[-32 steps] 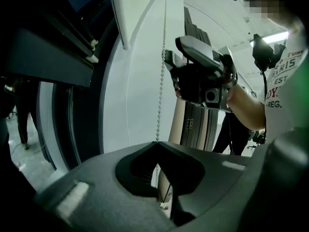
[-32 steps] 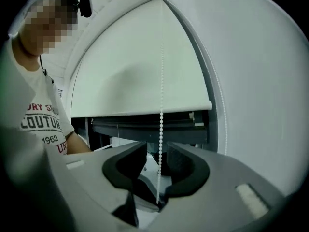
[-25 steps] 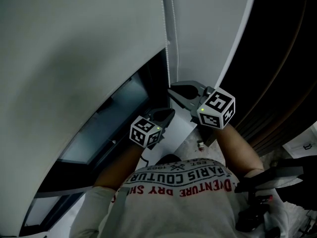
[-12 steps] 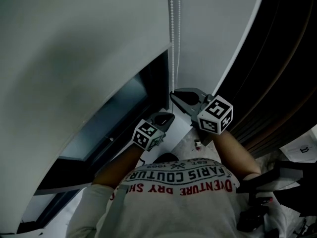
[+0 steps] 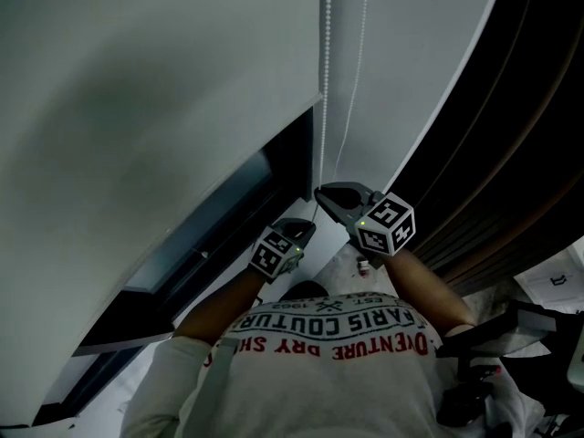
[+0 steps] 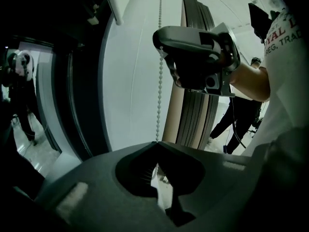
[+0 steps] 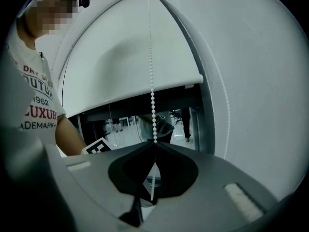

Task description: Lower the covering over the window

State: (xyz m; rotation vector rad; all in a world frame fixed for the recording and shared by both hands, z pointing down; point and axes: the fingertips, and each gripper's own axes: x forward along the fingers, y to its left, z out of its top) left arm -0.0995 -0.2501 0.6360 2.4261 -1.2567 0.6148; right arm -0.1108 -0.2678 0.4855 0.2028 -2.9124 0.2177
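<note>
A white roller blind [image 5: 137, 108] hangs over the dark window [image 5: 214, 213], its bottom bar [image 7: 145, 92] partway down the glass. A white bead chain [image 5: 325, 80] runs down beside the blind's edge. My right gripper [image 5: 318, 192] is shut on this chain [image 7: 152, 93], which enters its closed jaws [image 7: 155, 144]. Just below and left, my left gripper [image 5: 310, 225] is shut on the same chain [image 6: 159, 71], where its jaw tips meet [image 6: 155, 142]. The right gripper [image 6: 158, 37] shows above it in the left gripper view. A second strand [image 5: 356, 71] hangs free to the right.
A white wall strip [image 5: 411, 71] and dark vertical slats [image 5: 520, 135] stand right of the chain. Dark equipment [image 5: 493, 336] lies on the floor at the lower right. A person [image 6: 241, 117] stands in the background. The window sill [image 5: 119, 336] runs along the lower left.
Both grippers have sunk together along the line of the chain, each still closed on it. The right one stays just above the left.
</note>
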